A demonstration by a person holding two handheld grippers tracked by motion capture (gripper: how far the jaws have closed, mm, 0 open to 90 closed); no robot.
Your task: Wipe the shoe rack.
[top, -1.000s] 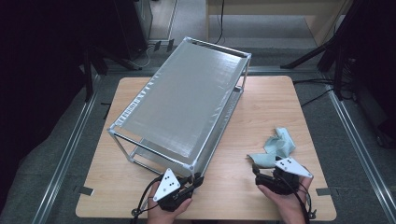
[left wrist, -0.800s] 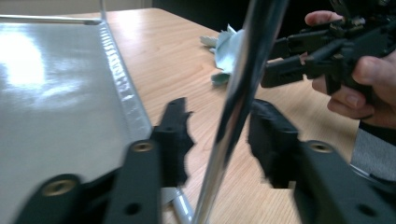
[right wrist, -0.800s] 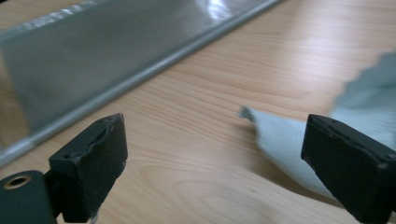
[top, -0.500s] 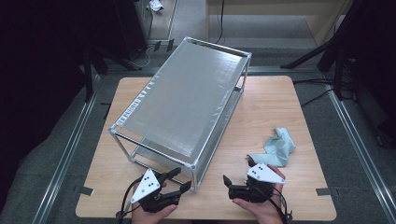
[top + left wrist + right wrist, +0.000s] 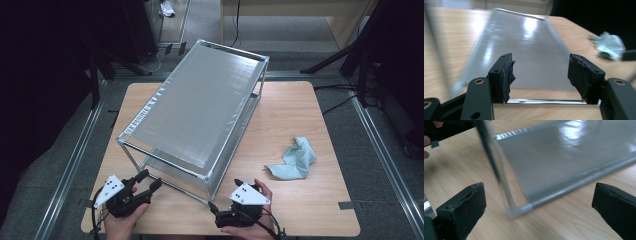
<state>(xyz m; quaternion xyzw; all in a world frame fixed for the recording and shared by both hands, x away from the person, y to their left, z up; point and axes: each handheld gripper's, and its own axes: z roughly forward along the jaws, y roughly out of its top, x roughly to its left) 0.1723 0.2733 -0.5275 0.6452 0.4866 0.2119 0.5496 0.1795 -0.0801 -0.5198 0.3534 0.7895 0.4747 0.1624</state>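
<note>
The left gripper (image 5: 148,181) has its 2 black fingers (image 5: 503,75) apart with nothing between them; they have just been opening. It points toward 1 o'clock at the near end of a 2-tier metal rack (image 5: 200,110). In the left gripper view the chrome bottom rail (image 5: 544,101) runs across just past the fingertips, and the grey lower shelf (image 5: 524,50) stretches away behind it.

The right gripper (image 5: 212,206) also stands wide open, gripping nothing, its jaws having just spread further. In the high view it sits at 6 o'clock on the wooden surface (image 5: 300,110), close to the rack's near corner post (image 5: 207,187). In the right gripper view that blurred post (image 5: 496,165) rises between the 2 fingers (image 5: 466,205), untouched by either, and its foot (image 5: 520,210) rests on the wood.

Each gripper carries a grey 3-cornered plate (image 5: 109,188) with black dots and is held in a person's hand (image 5: 120,225) coming in from the bottom edge.

The rack lies diagonally from 7 o'clock to 1 o'clock across the surface. A crumpled pale-teal cloth (image 5: 295,161) sits well apart from the rack at 4 o'clock, near the right gripper but not touching it.

No brand, label or writing can be read anywhere.
</note>
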